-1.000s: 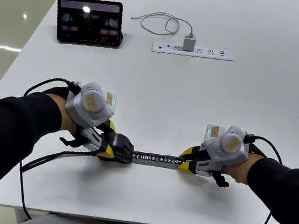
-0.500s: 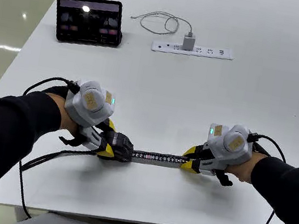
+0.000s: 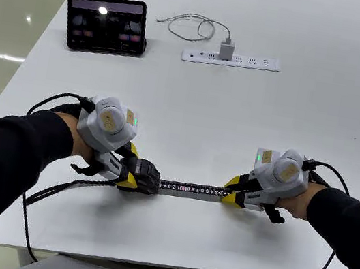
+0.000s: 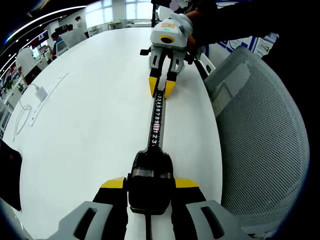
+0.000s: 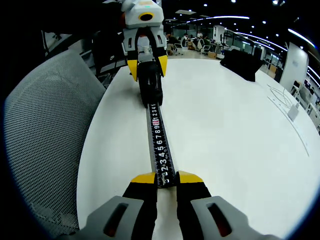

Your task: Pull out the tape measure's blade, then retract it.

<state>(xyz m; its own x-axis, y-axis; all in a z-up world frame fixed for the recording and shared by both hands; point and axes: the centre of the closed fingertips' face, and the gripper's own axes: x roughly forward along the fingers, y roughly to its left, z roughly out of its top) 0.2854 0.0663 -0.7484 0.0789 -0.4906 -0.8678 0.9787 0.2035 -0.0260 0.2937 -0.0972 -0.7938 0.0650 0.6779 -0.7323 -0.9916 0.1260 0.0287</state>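
Two tools face each other low over the near part of the work. The left tool (image 4: 150,182) is clenched on the black plastic tape measure case (image 4: 149,167), with its yellow-tipped jaws pressing the case from both sides. The right tool (image 5: 164,179) is clamped on the free end of the narrow pale metal blade (image 5: 159,140), and the tip is pinched between its yellow jaw ends.

The blade runs straight from the mouth of the case to the right tool. It carries black numerals along its length and a red mark partway. In the head view the case lies left of centre. The blade stretches to the right, roughly parallel to the near edge of the white tabletop (image 3: 204,111). I cannot tell whether the blade rests on the surface or hangs just above it.

Black sleeves (image 3: 5,147) reach in from both sides, and a dark cord trails from each tool. A grey mesh chair back (image 4: 260,125) stands just off the near edge.

Well apart, toward the far side, a black tablet with a lit screen (image 3: 106,23) stands propped. To its right lies a white power strip (image 3: 247,62) with a white charger plug (image 3: 227,49) seated in it. A looped white cable (image 3: 194,28) lies beside the plug.
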